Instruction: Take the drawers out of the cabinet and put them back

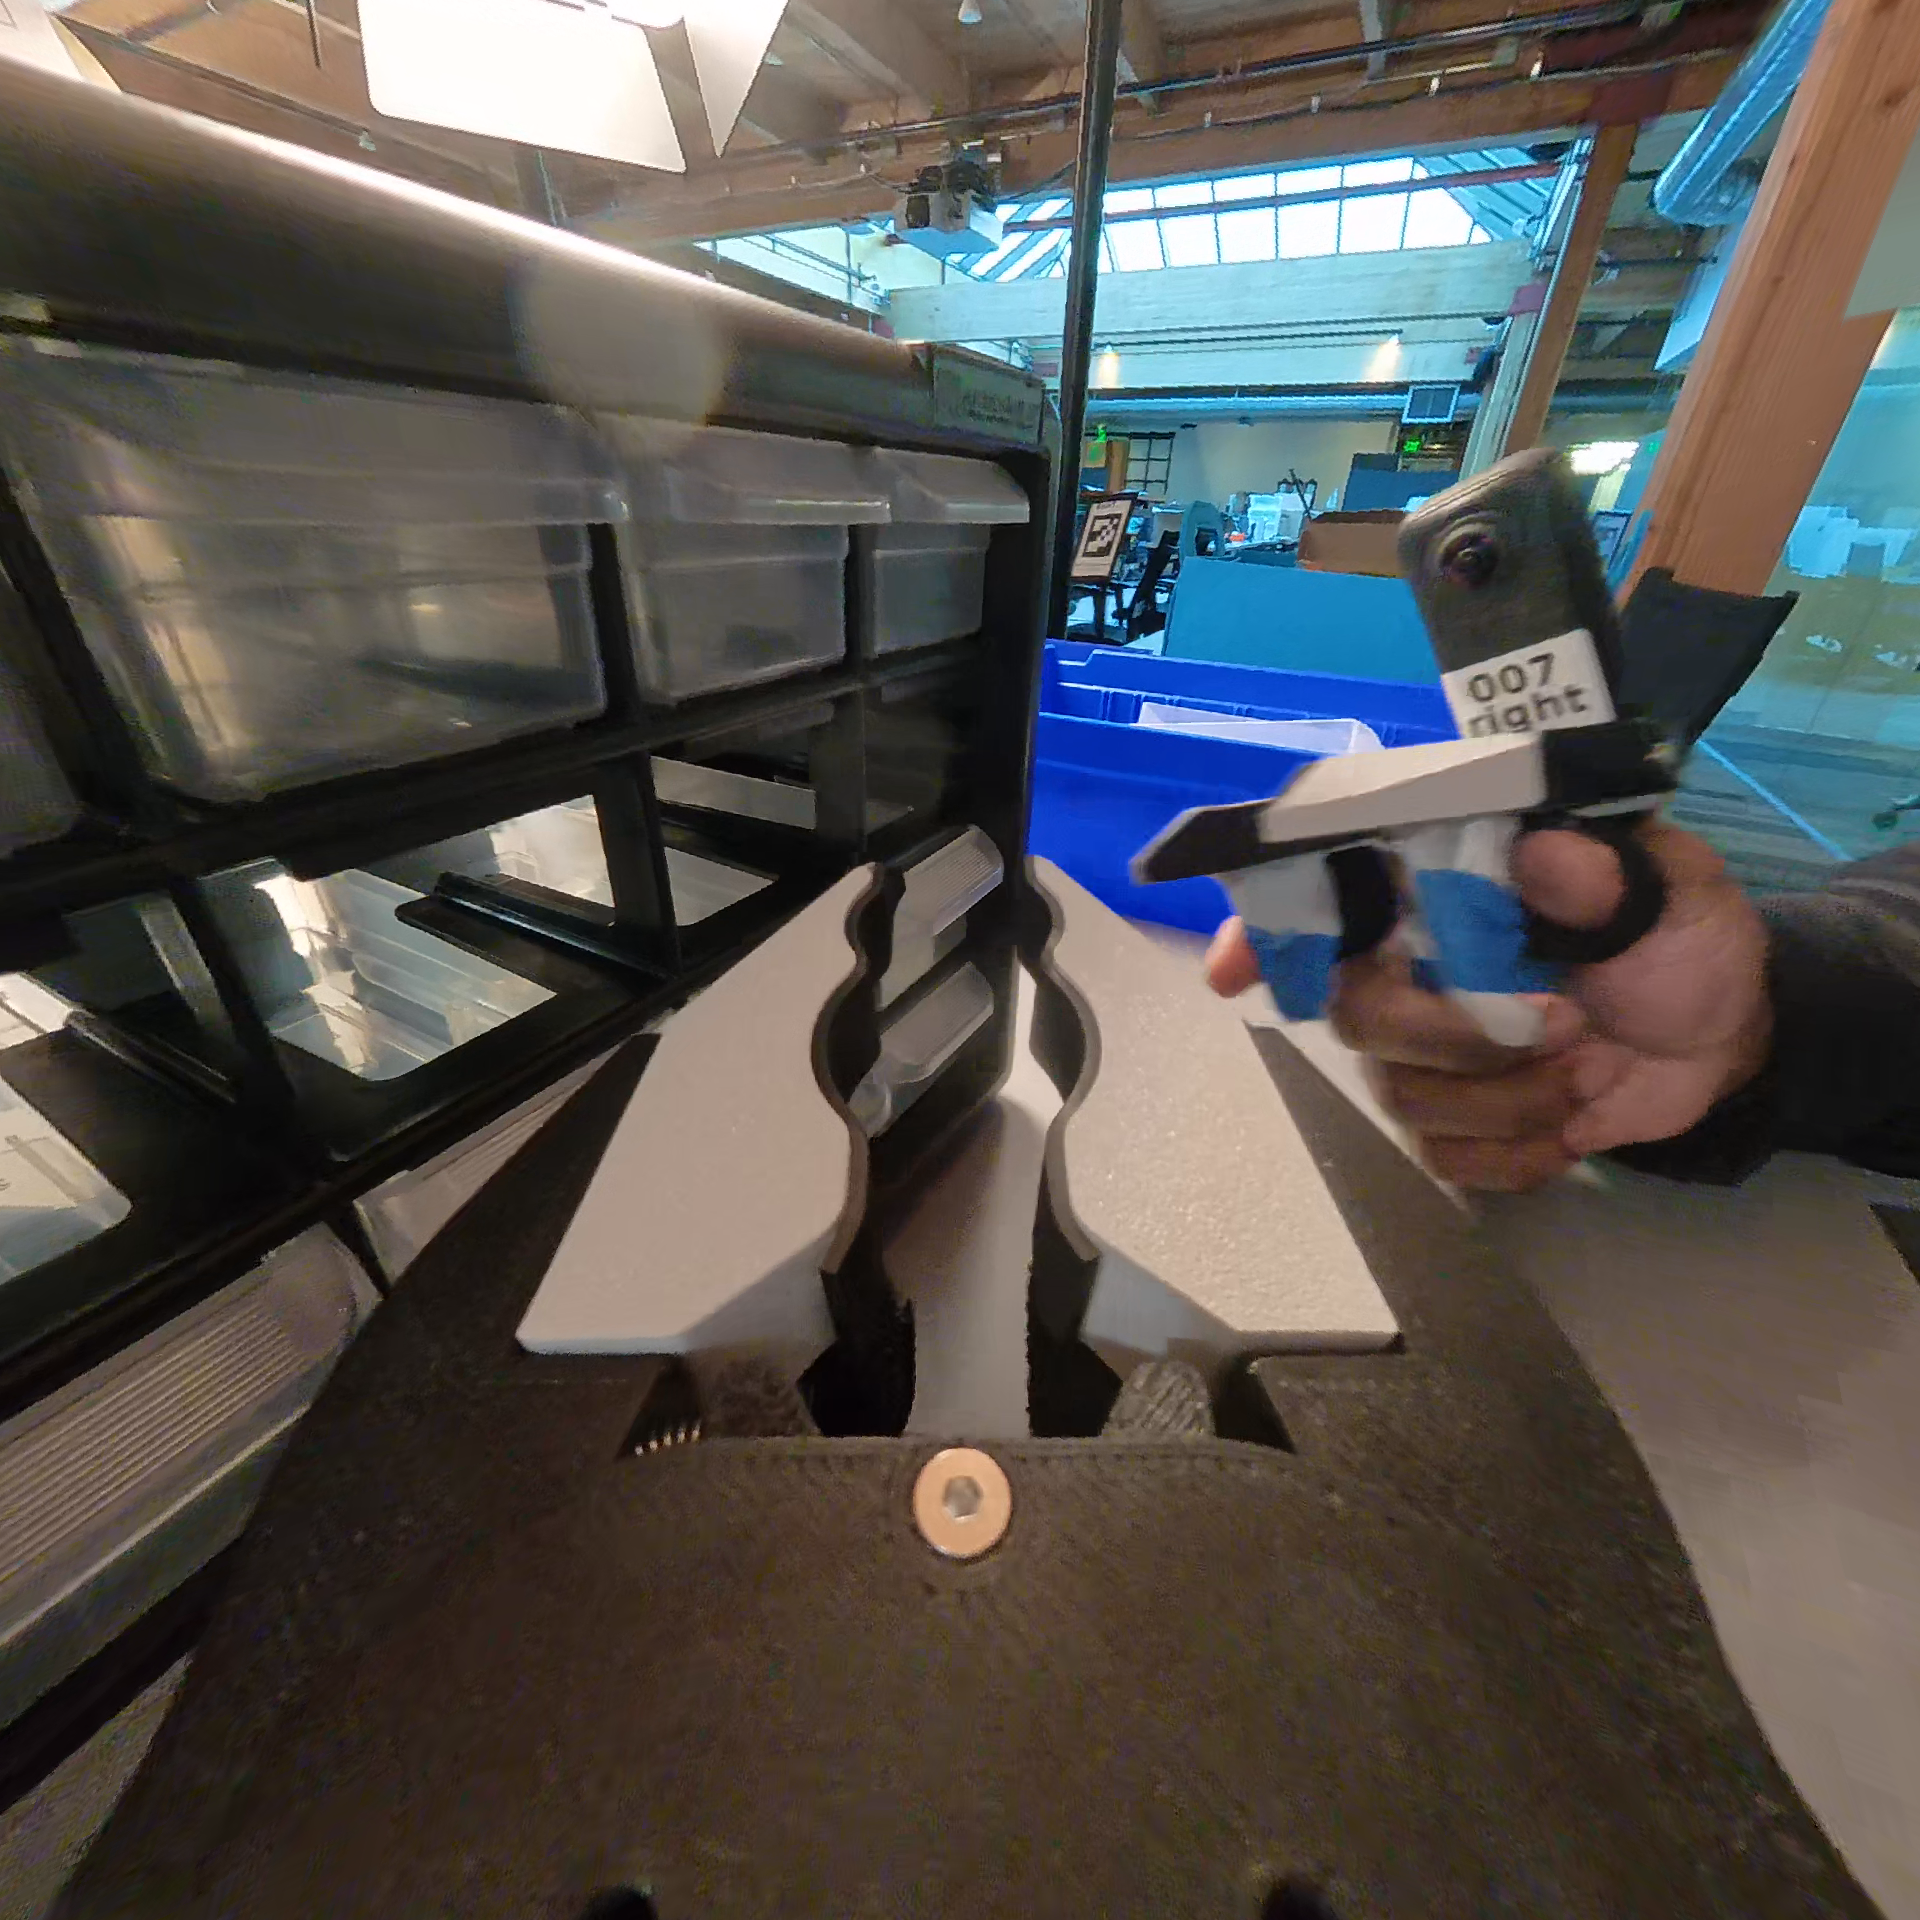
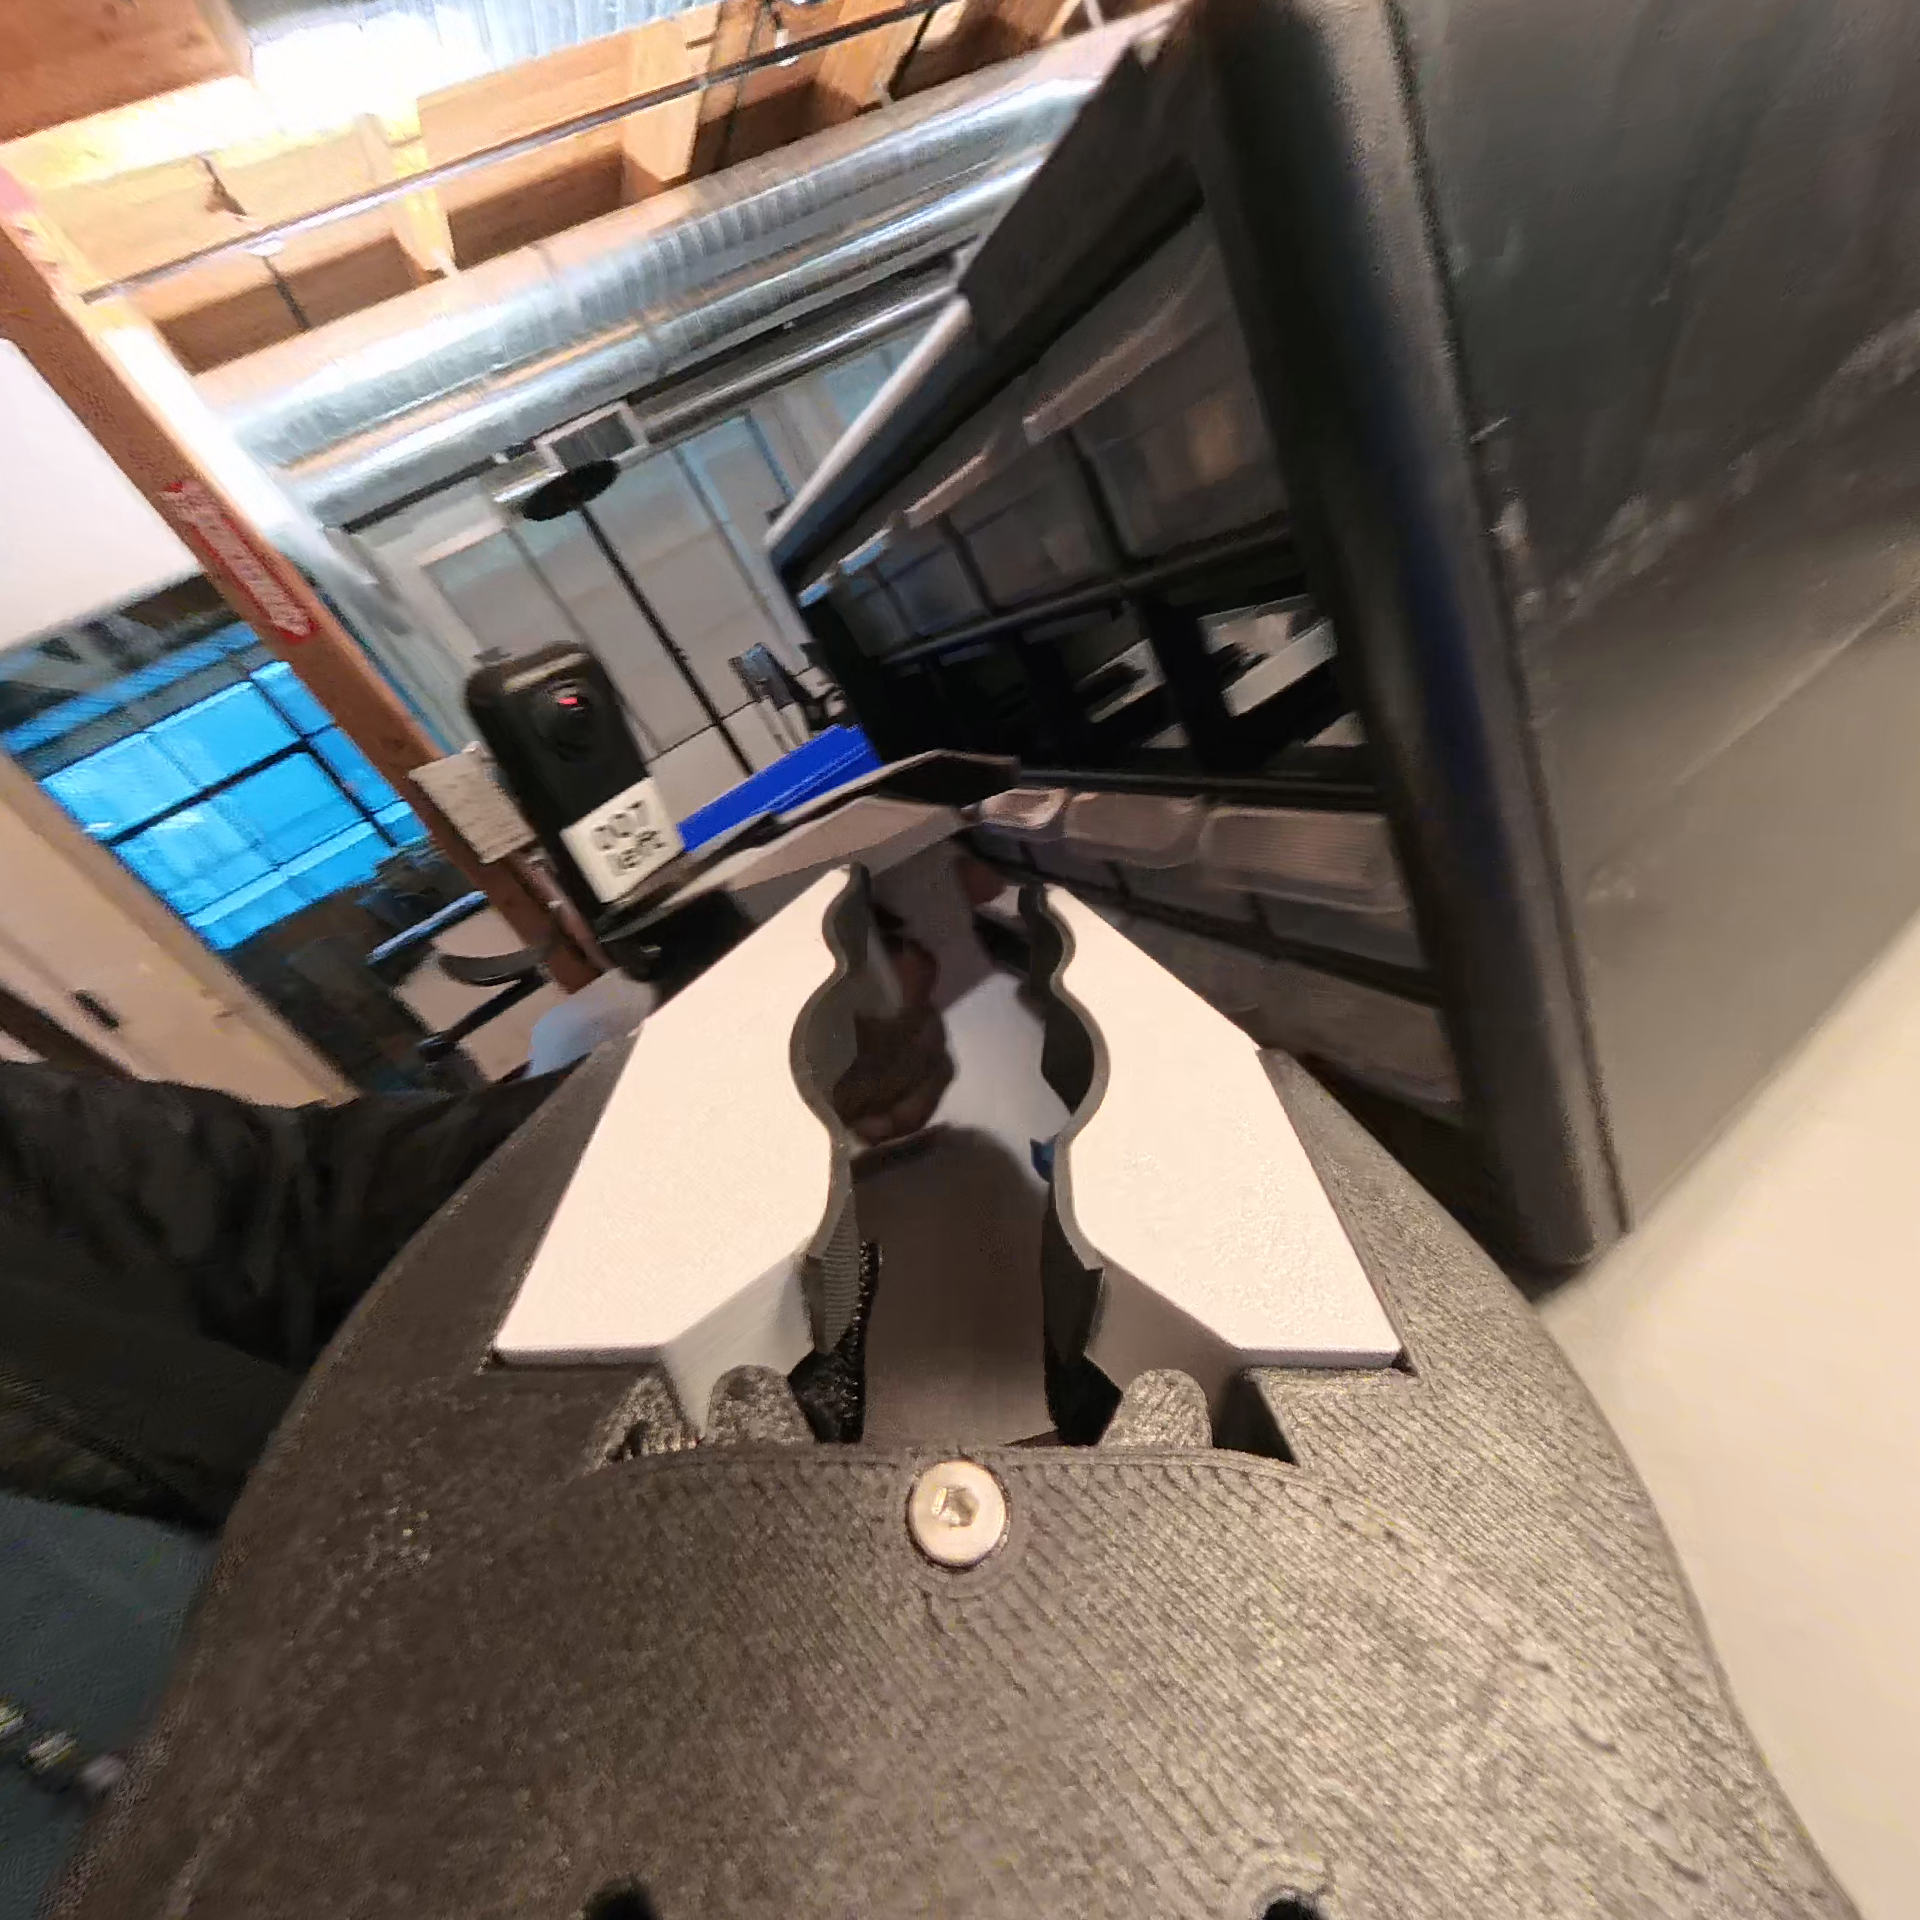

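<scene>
clear plastic drawers [image 1: 312, 582] sit in a black small-parts cabinet [image 1: 1023, 665], filling the left wrist view from 9 to 12 o'clock; top row in place, several slots in the row below [image 1: 717, 831] look empty or part-drawn. Judgement: thin moulded plastic, light, stiff, a bit slick, could crack if pinched hard. Take hold at the ribbed front lip [image 1: 951, 883], pull straight out so it doesn't bind in the frame

Left gripper [image 1: 951, 904]: jaws part open, nothing gripped; drawer lips show through the gap, no pad contact visible. Right gripper [image 2: 940, 914]: part open, holding nothing, off the cabinet's side at 3 o'clock in the left view

Cabinet stands on a pale smooth tabletop [image 2: 1714, 1455]. Blue bin [image 1: 1143, 790] just behind it at 1 o'clock. Open workshop beyond: timber beams, silver duct [image 2: 623, 291], skylights
</scene>
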### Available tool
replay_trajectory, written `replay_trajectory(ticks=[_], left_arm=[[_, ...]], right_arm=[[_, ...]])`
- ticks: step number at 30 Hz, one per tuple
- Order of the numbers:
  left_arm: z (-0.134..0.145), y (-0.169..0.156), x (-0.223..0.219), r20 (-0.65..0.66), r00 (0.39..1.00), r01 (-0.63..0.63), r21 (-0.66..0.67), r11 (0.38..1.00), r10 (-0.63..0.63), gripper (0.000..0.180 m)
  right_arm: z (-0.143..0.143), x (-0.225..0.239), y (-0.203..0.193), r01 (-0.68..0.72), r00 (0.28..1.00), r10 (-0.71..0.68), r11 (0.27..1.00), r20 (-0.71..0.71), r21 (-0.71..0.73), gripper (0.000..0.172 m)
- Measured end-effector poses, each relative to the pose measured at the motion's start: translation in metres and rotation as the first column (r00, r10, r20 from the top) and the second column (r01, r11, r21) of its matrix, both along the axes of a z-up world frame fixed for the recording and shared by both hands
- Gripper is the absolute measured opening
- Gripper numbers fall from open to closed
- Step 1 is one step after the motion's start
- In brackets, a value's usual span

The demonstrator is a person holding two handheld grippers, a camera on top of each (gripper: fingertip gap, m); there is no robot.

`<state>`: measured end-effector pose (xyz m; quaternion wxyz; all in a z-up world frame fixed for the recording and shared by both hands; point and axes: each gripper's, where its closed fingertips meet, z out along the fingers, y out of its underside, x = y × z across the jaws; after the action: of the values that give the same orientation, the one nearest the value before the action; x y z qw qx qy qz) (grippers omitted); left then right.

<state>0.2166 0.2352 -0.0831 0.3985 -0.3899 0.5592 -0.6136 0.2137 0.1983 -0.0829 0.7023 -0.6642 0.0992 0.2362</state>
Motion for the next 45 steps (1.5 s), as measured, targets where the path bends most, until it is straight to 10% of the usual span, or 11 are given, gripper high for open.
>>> replay_trajectory(ticks=[7, 11, 16, 27, 45], left_arm=[[0.003, 0.003, -0.001, 0.01, 1.0, -0.015, 0.0, 1.0, 0.015, 0.023], [0.003, -0.003, -0.002, 0.008, 1.0, 0.004, 0.001, 1.0, -0.004, 0.023], [0.003, -0.011, -0.003, 0.007, 1.0, 0.026, 0.004, 1.0, -0.026, 0.023], [-0.001, -0.016, -0.001, 0.002, 1.0, 0.024, 0.028, 0.999, -0.024, 0.023], [0.002, -0.023, -0.005, 0.009, 0.999, 0.047, 0.03, 0.998, -0.047, 0.023]], right_arm=[[0.043, -0.024, -0.076, -0.009, 0.998, 0.008, 1.0, 0.068, 0.022, 0.032], [0.073, 0.04, -0.14, 0.244, 0.931, -0.221, 0.969, 0.29, -0.044, 0.032], [0.04, 0.185, -0.225, 0.655, 0.732, -0.437, 0.662, 0.523, -0.364, 0.036], [-0.055, 0.24, -0.219, 0.661, 0.712, 0.081, 0.255, 0.697, -0.705, 0.025], [-0.064, 0.24, -0.193, 0.589, 0.793, -0.045, 0.316, 0.608, -0.744, 0.002]])
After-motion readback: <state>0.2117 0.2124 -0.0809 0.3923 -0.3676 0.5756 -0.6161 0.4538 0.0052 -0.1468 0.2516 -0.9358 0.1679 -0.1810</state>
